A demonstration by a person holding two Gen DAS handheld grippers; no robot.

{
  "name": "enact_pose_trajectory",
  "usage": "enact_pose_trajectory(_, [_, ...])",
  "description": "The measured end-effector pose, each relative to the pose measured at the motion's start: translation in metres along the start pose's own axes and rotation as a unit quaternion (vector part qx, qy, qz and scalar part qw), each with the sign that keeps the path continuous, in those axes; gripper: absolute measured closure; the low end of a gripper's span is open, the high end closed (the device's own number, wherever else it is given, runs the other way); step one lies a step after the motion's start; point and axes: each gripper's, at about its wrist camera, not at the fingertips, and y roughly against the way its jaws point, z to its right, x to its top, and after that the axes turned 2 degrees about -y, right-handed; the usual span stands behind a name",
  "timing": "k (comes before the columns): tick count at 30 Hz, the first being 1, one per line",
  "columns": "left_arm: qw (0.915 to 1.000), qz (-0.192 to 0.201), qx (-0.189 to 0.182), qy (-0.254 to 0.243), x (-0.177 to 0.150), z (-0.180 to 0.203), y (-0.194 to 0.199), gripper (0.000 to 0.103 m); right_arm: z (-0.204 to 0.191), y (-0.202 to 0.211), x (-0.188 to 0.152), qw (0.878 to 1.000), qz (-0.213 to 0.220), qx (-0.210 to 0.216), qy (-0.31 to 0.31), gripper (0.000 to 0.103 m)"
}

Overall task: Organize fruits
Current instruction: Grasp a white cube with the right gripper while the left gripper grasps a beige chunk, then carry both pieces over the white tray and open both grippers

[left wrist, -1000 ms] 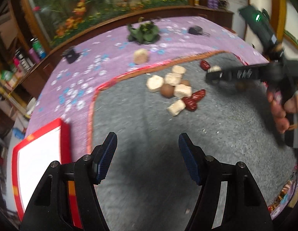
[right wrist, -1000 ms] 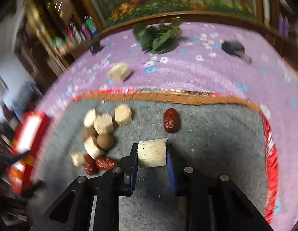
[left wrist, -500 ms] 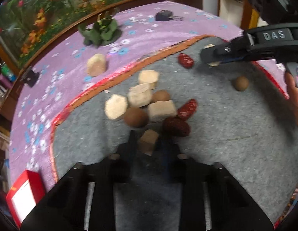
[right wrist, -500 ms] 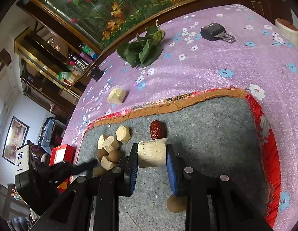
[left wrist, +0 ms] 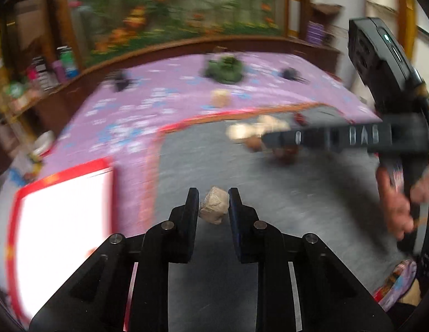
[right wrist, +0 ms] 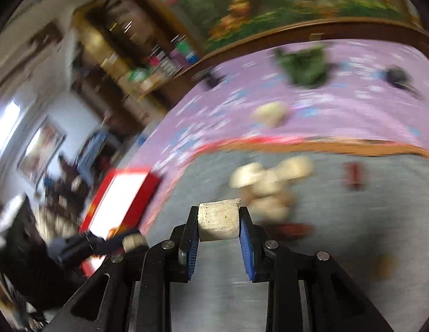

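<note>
My left gripper (left wrist: 213, 203) is shut on a small pale fruit chunk (left wrist: 213, 205) and holds it above the grey mat (left wrist: 269, 193). My right gripper (right wrist: 218, 221) is shut on a pale cut fruit block (right wrist: 219, 222) above the mat (right wrist: 339, 235). A blurred pile of pale chunks, brown round fruits and red dates (right wrist: 269, 182) lies at the mat's far side; it also shows in the left wrist view (left wrist: 258, 132). The right gripper crosses the left wrist view (left wrist: 339, 138). A red-rimmed white tray (left wrist: 62, 215) lies at the left, also in the right wrist view (right wrist: 123, 196).
A purple flowered cloth (left wrist: 159, 96) covers the table. On it lie one pale chunk (left wrist: 220, 96), green leaves (left wrist: 225, 69) and two small black objects (left wrist: 292, 73). A single red date (right wrist: 352, 174) lies apart on the mat. Both views are motion-blurred.
My left gripper closed on a pale chunk from the pile and pulled back toward the tray side. My right gripper swung left with its block still held.
</note>
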Motion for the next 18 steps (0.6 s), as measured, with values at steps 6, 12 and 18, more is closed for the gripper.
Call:
enact_pose_trajectory(6, [0.988,0.008,0.123,0.093,-0.034,-0.08,0.033,0.082,-0.105,-0.063,-0.018,0.996,-0.033,0.034,0.078,0.077])
enact_pose_trajectory(12, [0.9697,-0.014,0.199,0.141,-0.07,-0.135,0.035,0.082,-0.17,-0.111,-0.041,0.989,-0.061,0.052,0.121,0.077])
enact_pose_trajectory(18, [0.9629,-0.035,0.216,0.158,-0.097,-0.155,0.032,0.082,-0.203,-0.137,-0.055,0.983,-0.073,0.057,0.156,0.077])
